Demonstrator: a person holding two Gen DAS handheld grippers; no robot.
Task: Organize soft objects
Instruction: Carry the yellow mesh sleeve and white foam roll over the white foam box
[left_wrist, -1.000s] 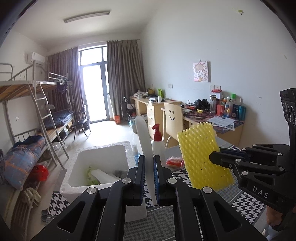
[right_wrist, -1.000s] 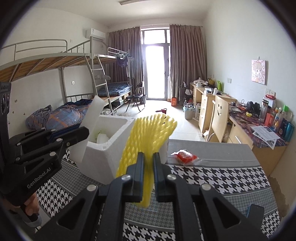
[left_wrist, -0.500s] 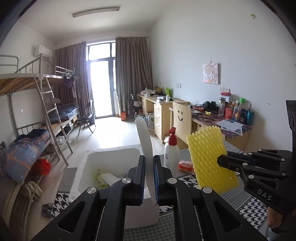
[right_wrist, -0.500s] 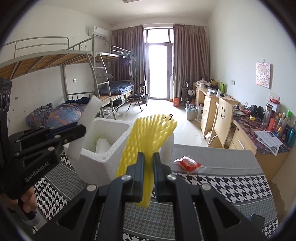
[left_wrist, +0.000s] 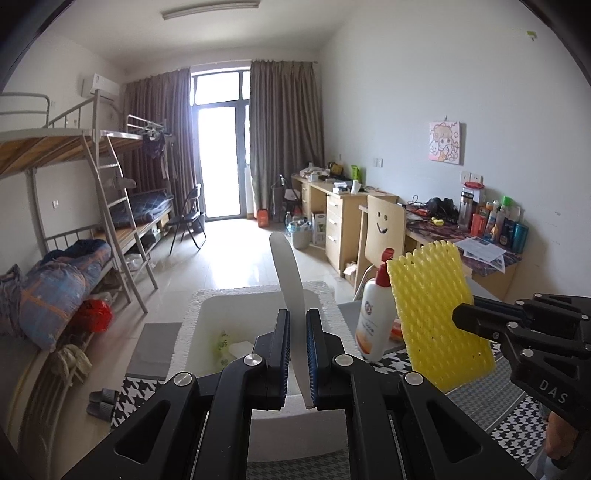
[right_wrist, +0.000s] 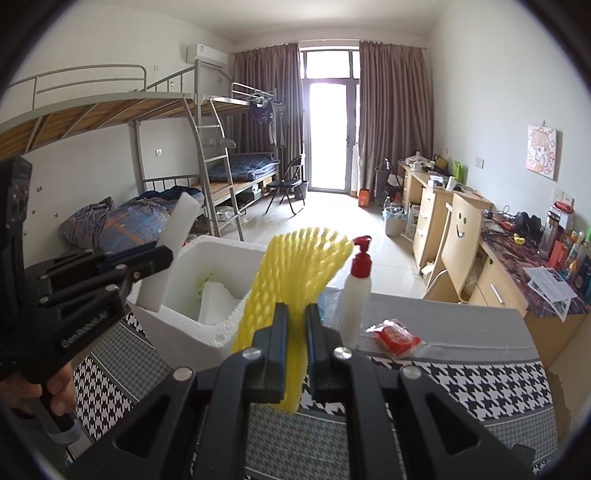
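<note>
My left gripper (left_wrist: 295, 350) is shut on a thin white foam sheet (left_wrist: 288, 280) that stands upright over the open white foam box (left_wrist: 258, 295). In the right wrist view that same left gripper (right_wrist: 166, 254) holds the white foam sheet (right_wrist: 173, 243) above the foam box (right_wrist: 207, 332)'s near left corner. My right gripper (right_wrist: 295, 343) is shut on a yellow foam net sleeve (right_wrist: 295, 269), held upright just right of the box. From the left wrist view the right gripper (left_wrist: 458, 317) clamps the yellow sleeve (left_wrist: 436, 314) edge-on. White foam pieces and a green-printed item lie inside the box.
A white pump bottle with a red cap (right_wrist: 356, 291) stands right beside the box, and a red packet (right_wrist: 395, 336) lies on the grey and houndstooth tablecloth (right_wrist: 461, 376). Beyond the table are bunk beds (right_wrist: 110, 110) on the left and wooden desks with a chair (right_wrist: 458, 236) on the right.
Both grippers have moved across toward the foam box with their loads. The box and pump bottle now sit closer and more central in both views. Neither grip has changed.
</note>
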